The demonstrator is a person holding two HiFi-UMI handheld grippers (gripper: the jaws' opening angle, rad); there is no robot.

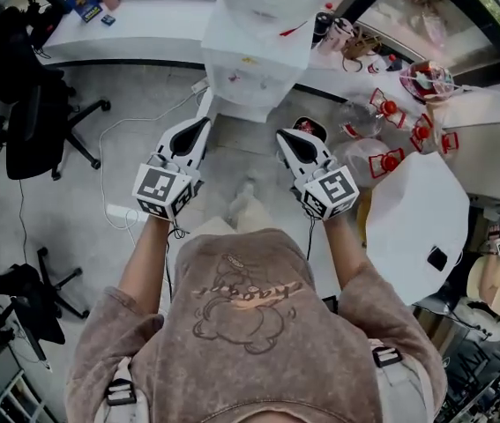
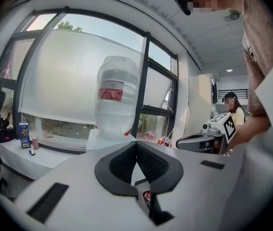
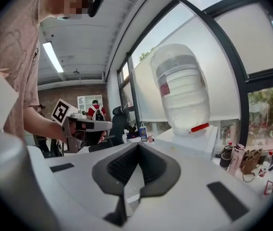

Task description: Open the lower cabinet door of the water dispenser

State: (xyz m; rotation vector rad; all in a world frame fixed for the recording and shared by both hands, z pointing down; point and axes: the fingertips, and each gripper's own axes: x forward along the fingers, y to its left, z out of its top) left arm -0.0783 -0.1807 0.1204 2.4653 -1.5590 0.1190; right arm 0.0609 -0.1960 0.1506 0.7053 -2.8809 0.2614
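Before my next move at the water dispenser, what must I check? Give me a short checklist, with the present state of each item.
1. The left gripper is empty: ok, jaws together, nothing between them.
2. The right gripper is empty: ok, jaws together, nothing between them.
3. The water dispenser stands ahead of both grippers: ok, with the water bottle on top.
4. The lower cabinet door is in view: not ok, no view shows it.
5. Whether it is shut or open: cannot tell.

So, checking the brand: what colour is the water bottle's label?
Red label, clearest in left gripper view.
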